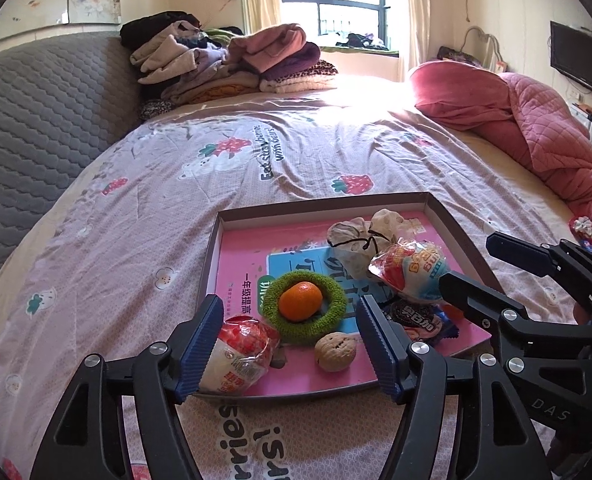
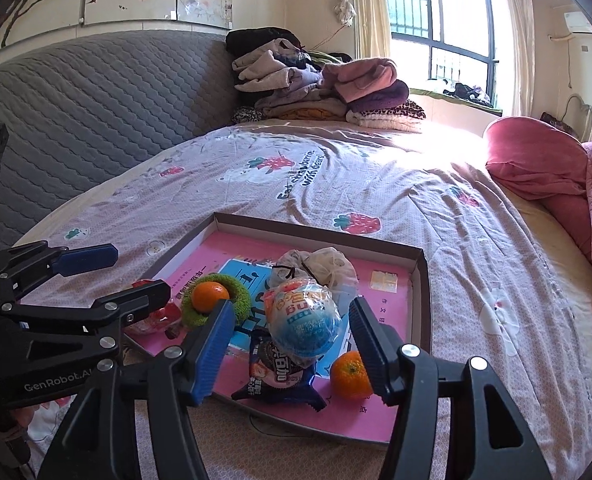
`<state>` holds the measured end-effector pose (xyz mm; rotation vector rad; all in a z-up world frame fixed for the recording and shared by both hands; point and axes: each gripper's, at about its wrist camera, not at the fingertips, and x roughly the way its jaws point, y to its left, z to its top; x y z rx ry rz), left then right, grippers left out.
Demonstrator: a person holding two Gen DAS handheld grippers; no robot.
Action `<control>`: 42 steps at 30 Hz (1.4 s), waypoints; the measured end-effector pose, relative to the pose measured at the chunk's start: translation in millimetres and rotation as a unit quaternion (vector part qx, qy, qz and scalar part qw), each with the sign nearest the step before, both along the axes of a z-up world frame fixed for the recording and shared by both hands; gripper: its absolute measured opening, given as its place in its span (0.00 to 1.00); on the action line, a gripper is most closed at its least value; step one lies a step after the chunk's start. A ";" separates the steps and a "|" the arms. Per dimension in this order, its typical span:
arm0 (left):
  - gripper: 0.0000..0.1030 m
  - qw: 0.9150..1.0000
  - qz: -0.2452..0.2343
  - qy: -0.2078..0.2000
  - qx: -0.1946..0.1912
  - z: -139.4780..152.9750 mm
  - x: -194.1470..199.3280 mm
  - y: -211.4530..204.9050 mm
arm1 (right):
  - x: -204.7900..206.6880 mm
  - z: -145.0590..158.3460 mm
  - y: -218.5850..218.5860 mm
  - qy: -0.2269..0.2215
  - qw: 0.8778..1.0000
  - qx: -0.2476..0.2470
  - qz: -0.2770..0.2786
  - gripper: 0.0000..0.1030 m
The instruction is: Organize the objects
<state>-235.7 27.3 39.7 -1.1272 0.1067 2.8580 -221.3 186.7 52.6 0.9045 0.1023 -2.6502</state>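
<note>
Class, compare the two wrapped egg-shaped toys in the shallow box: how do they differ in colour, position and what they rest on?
The red-and-white egg lies at the box's near left corner, on the pink book. The blue-and-white egg sits further right, propped on the dark snack packet and against the cloth pouch. Their lower halves differ: white on the first, blue on the second. Both are in crinkly clear wrap.
</note>
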 end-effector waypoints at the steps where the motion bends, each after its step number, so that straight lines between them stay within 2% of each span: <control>1: 0.71 1.000 0.001 0.002 -0.001 1.8 2.1 -0.1 | 2.3 2.5 1.2 0.001 1.000 -0.003 -0.002 0.60; 19: 0.73 0.999 0.019 0.035 0.009 36.2 65.1 -10.3 | 80.5 42.7 25.5 0.040 0.998 -0.045 -0.028 0.63; 31: 0.73 0.999 0.031 0.028 0.010 23.7 103.6 -21.9 | 114.1 22.2 33.1 0.018 0.998 -0.036 -0.043 0.64; 42: 0.73 0.999 0.036 0.024 0.010 9.6 126.6 -31.0 | 131.2 7.4 21.5 0.009 0.999 -0.018 -0.047 0.64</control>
